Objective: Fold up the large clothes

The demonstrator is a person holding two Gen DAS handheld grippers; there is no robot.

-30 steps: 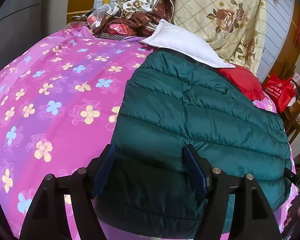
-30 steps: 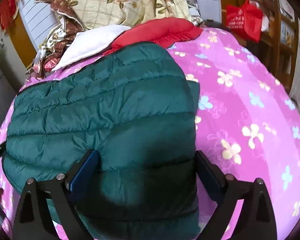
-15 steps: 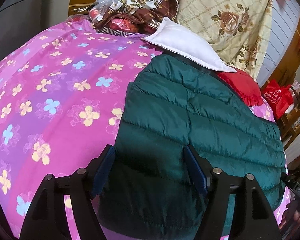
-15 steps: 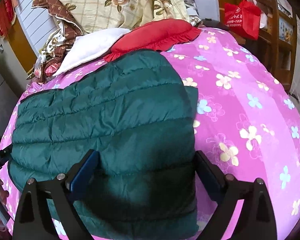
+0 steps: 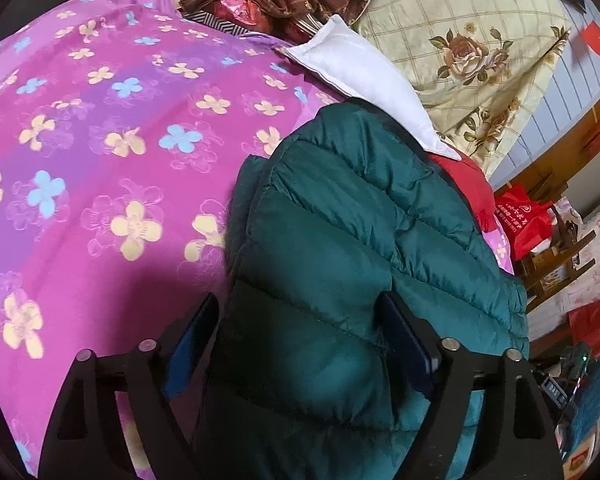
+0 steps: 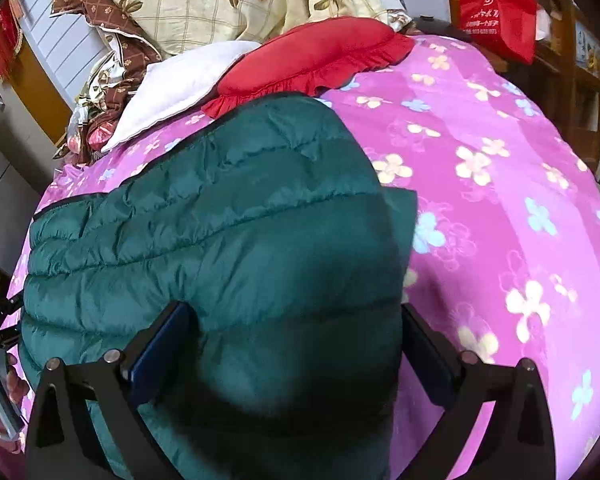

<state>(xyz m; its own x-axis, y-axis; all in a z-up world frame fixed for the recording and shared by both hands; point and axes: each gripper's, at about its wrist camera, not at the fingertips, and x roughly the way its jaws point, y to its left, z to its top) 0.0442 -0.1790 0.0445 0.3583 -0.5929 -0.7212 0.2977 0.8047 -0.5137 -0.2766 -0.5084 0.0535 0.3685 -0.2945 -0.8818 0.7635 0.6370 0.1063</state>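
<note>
A dark green quilted puffer jacket [image 5: 352, 248] lies folded on a pink flowered bedspread [image 5: 100, 128]. My left gripper [image 5: 300, 344] is open, its two blue-padded fingers apart above the jacket's near left end. The jacket also fills the right wrist view [image 6: 228, 248]. My right gripper [image 6: 296, 344] is open, its fingers spread wide over the jacket's near right end, by the edge that meets the bedspread [image 6: 500, 184]. Neither gripper holds any cloth.
A white pillow [image 5: 360, 76] and a red frilled cushion [image 6: 316, 56] lie at the jacket's far end. A beige rose-print quilt [image 5: 472, 44] is heaped behind them. A red bag [image 6: 496, 8] and wooden furniture stand beside the bed.
Both grippers have moved closer and lower over the jacket, which now looms larger. The left view has swung left. Both stay open.
</note>
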